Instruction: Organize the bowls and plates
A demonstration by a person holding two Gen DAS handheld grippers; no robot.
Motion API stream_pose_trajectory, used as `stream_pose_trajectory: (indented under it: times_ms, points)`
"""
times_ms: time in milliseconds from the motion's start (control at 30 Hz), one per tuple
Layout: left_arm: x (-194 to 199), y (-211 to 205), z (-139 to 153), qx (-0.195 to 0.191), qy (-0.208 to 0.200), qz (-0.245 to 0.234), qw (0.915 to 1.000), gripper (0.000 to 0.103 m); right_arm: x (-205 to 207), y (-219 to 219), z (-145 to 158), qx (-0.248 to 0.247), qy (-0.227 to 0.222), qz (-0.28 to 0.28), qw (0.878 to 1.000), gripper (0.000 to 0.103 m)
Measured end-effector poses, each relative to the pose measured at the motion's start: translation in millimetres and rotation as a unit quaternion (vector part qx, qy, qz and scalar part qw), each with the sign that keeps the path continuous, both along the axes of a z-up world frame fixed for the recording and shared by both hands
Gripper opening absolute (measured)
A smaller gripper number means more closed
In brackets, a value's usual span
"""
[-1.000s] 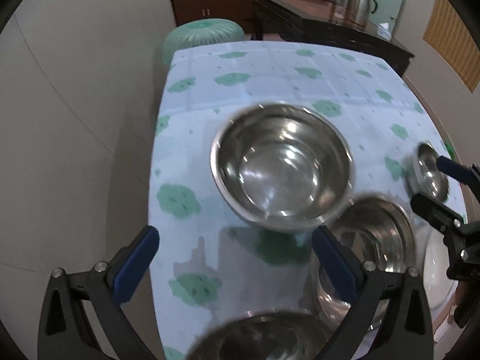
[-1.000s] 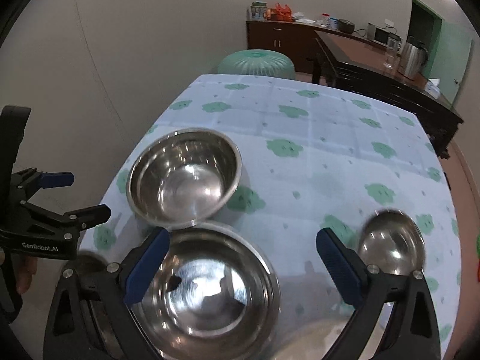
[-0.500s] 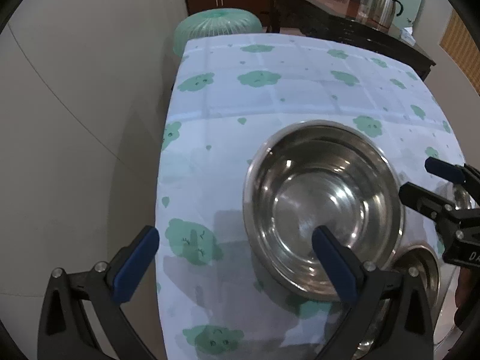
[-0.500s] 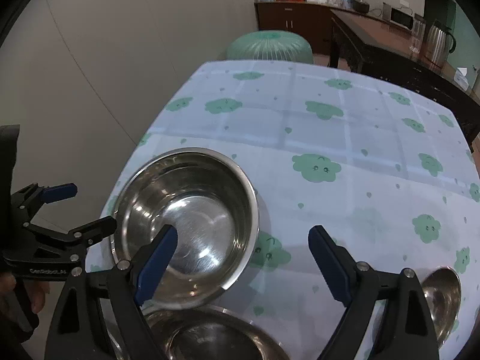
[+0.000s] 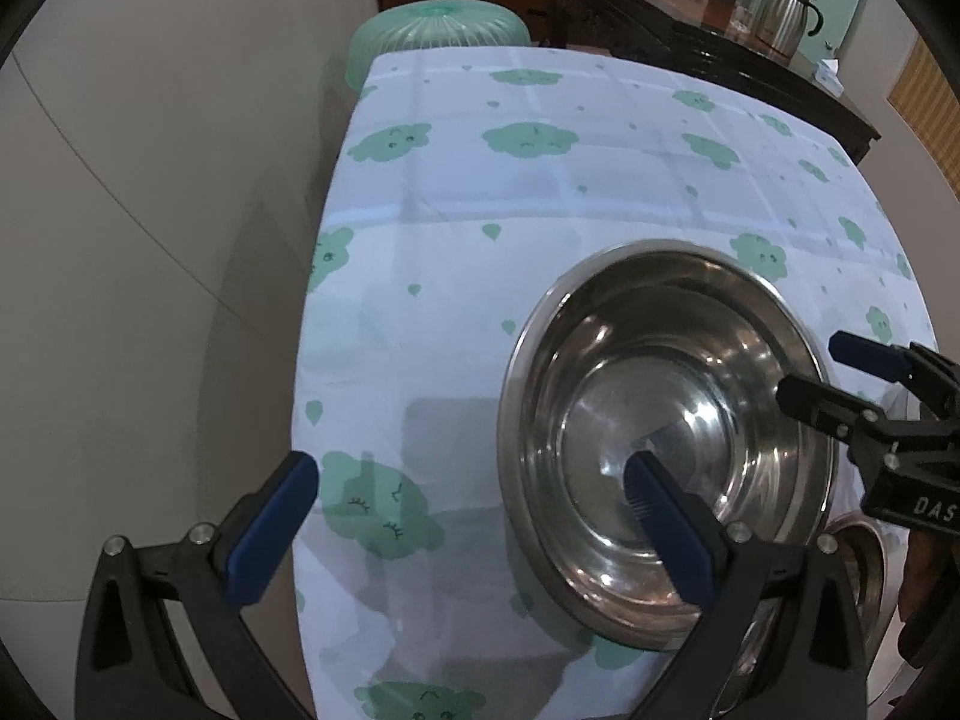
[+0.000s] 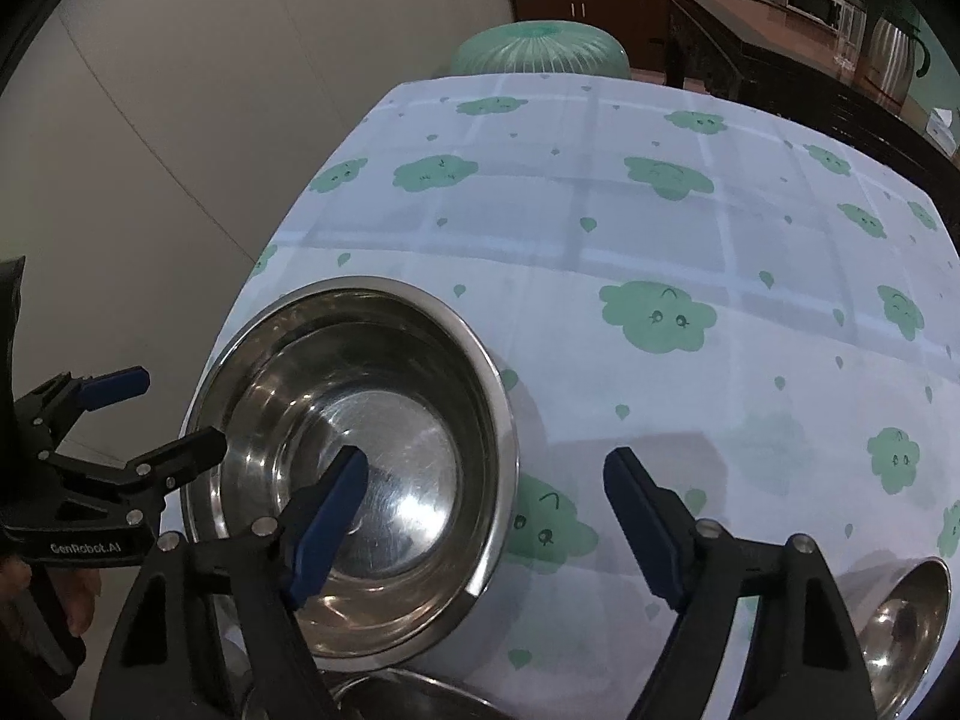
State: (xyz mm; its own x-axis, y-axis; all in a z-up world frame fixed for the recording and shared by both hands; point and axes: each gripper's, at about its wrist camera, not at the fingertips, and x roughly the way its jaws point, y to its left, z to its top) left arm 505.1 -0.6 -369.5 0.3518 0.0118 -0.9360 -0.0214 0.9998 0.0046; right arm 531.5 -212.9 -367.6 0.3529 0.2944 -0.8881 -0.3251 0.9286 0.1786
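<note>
A large steel bowl point(image 5: 660, 396) stands upright on the cloud-print tablecloth point(image 5: 480, 228) near the table's left edge. My left gripper point(image 5: 468, 516) is open astride the bowl's left rim, with one pad over the bowl's inside and the other over the cloth. In the right wrist view the same bowl point(image 6: 384, 396) has my right gripper point(image 6: 486, 525) astride its right rim. Its jaws are closing, with the rim between them and the pads clear of the metal. Each gripper shows in the other's view, the right gripper point(image 5: 840, 378) and the left gripper point(image 6: 156, 420).
A small steel bowl point(image 6: 906, 618) sits at the near right, and another steel bowl point(image 6: 408, 696) lies just below the large one. A green ribbed stool point(image 6: 540, 48) stands past the table's far end. Dark wooden counters with a kettle point(image 5: 786, 12) line the back.
Both grippers have come forward and down over the large bowl, which now fills more of each view. The right jaws have narrowed. The nearer bowls have slid out at the bottom.
</note>
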Motion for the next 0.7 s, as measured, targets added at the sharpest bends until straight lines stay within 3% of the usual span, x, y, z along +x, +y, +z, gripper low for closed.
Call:
stream_pose_trajectory:
  times_ms: [233,333,433,533,600,667,700]
  points:
    - [6.8,-1.6,-6.5,-0.005,0.005,0.000,1.0000,0.098,8.8,0.6,-11.5,-0.011,0.014,-0.003,1.000,0.070]
    - [9.0,-3.3,-9.8,-0.011,0.012,-0.002,0.9999,0.088,10.9,2.5,-14.7,-0.011,0.020,0.002,1.000,0.066]
    - [11.5,-5.1,-16.1,-0.014,0.024,-0.005,0.9996,0.073,12.3,3.0,-19.1,-0.015,0.027,0.003,1.000,0.064]
    - [12.3,-6.8,-21.5,-0.019,0.034,-0.007,0.9992,0.055,13.4,2.9,-22.6,-0.013,0.034,0.007,0.999,0.050]
    - [12.4,-9.5,-24.6,-0.025,0.041,-0.012,0.9988,0.036,12.7,3.4,-24.0,-0.010,0.036,0.011,0.999,0.040]
    - [11.4,-13.9,-26.6,-0.025,0.044,-0.019,0.9985,0.026,11.7,4.6,-27.2,-0.008,0.042,0.017,0.999,0.026]
    - [10.8,-16.6,-27.1,-0.024,0.044,-0.023,0.9985,0.022,10.8,4.8,-28.4,-0.007,0.043,0.020,0.999,0.025]
